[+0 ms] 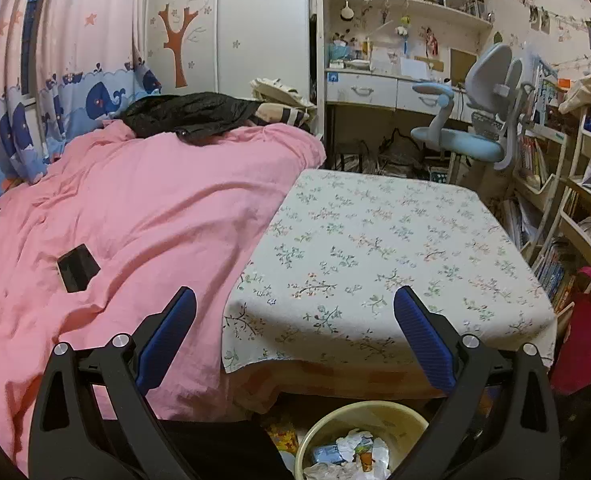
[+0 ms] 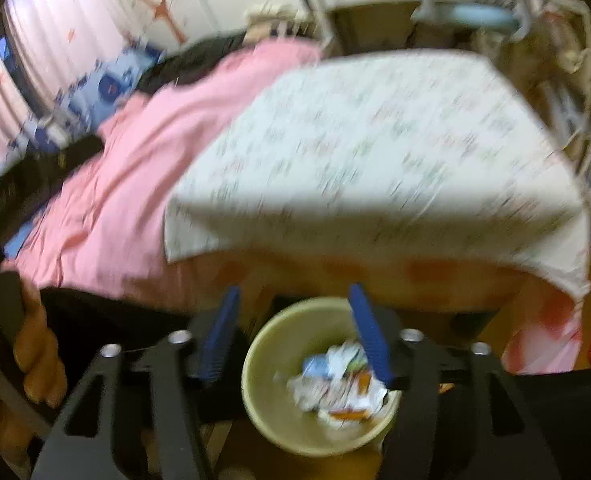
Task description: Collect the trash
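A pale yellow-green trash bin (image 1: 319, 428) stands on the floor below the table's front edge, with crumpled white and coloured wrappers (image 1: 355, 456) inside. It also shows in the blurred right wrist view (image 2: 267, 360), with the wrappers (image 2: 335, 380) in it. My left gripper (image 1: 295, 300) is open wide and empty, held above the bin, in front of the table edge. My right gripper (image 2: 295, 296) is open and empty, right above the bin's far rim. The table (image 1: 395, 240) has a floral cloth with nothing on it.
A bed with a pink duvet (image 1: 135, 220) lies left of the table, with a small black box (image 1: 77, 268) on it. A blue desk chair (image 1: 467, 120), a desk and bookshelves (image 1: 555, 208) stand behind and to the right. A hand (image 2: 35, 352) holds the other gripper's handle at left.
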A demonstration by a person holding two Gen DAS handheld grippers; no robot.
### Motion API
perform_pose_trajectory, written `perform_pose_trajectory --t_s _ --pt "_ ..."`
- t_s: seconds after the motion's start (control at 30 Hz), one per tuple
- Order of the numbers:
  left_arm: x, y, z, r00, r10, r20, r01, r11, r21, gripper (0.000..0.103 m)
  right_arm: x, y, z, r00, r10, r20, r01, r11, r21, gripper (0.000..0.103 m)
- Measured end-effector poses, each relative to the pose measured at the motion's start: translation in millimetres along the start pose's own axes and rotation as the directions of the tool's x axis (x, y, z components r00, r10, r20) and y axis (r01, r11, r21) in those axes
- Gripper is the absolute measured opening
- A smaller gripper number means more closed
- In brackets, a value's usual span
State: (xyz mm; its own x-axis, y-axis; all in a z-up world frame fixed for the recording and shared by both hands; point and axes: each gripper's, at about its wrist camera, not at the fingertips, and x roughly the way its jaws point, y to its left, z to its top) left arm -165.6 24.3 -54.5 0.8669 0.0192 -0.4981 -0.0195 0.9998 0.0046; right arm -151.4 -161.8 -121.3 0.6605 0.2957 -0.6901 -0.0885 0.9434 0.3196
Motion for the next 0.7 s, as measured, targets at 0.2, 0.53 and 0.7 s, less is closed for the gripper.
perform_pose_trajectory --t_s 0.2,0.53,0.7 --pt "-26 -1 9 0.998 -0.017 0.067 0.018 1.000 -0.008 0.095 -51 3 14 0.950 -0.168 0.263 0.169 0.985 0.019 0.091" --pt "-72 -8 28 0.982 -0.033 0.184 0.035 0.999 -0.010 0.096 -86 21 20 0.870 -0.249 0.426 0.269 0.963 0.012 0.095" --pt "-84 -9 34 0.980 -0.045 0.193 0.049 0.999 -0.018 0.096 -91 27 21 0.863 -0.241 0.445 0.273 0.962 -0.009 0.095"
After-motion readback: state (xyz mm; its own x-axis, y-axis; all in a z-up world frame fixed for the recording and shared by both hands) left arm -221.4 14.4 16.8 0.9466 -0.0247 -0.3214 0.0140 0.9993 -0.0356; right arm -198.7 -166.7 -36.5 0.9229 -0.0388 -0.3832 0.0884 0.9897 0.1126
